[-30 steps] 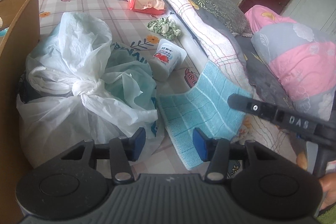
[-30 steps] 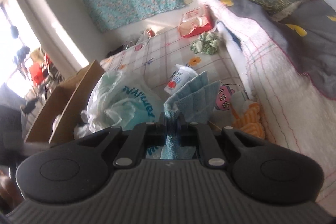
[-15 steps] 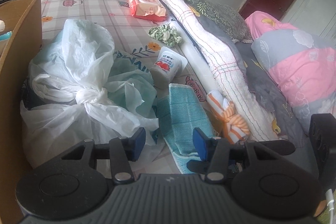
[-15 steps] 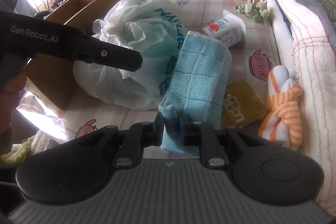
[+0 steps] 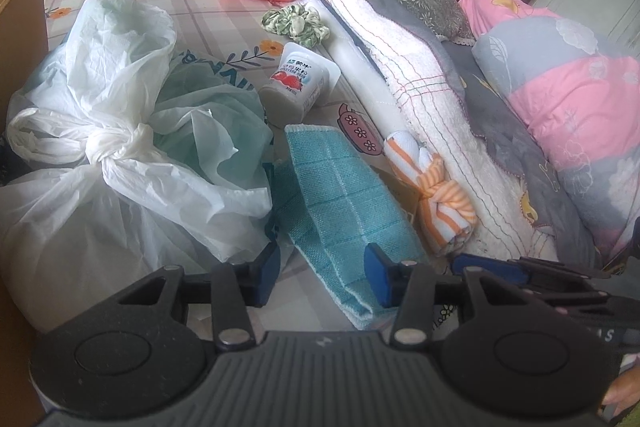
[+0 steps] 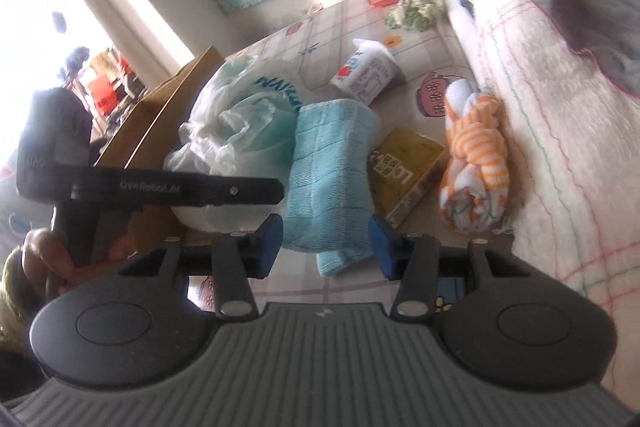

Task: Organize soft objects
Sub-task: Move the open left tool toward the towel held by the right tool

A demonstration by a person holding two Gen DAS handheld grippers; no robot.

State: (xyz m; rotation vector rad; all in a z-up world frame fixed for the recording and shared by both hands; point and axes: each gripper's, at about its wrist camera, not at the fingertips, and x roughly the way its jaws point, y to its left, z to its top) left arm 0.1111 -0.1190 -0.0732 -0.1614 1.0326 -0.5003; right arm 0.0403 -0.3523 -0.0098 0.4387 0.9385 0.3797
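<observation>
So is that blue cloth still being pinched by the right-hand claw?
Apart. In the right wrist view the right gripper is opening, with gaps between its pads and the blue cloth.

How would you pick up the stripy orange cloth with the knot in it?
I'd grip the orange cloth at its knot, the firmest and highest bump on the bundle. Probably come from above and from the blue towel's side, since the white blanket crowds its other side. The bundle lies lengthwise beside that blanket, so close the fingers across its narrow middle.
</observation>
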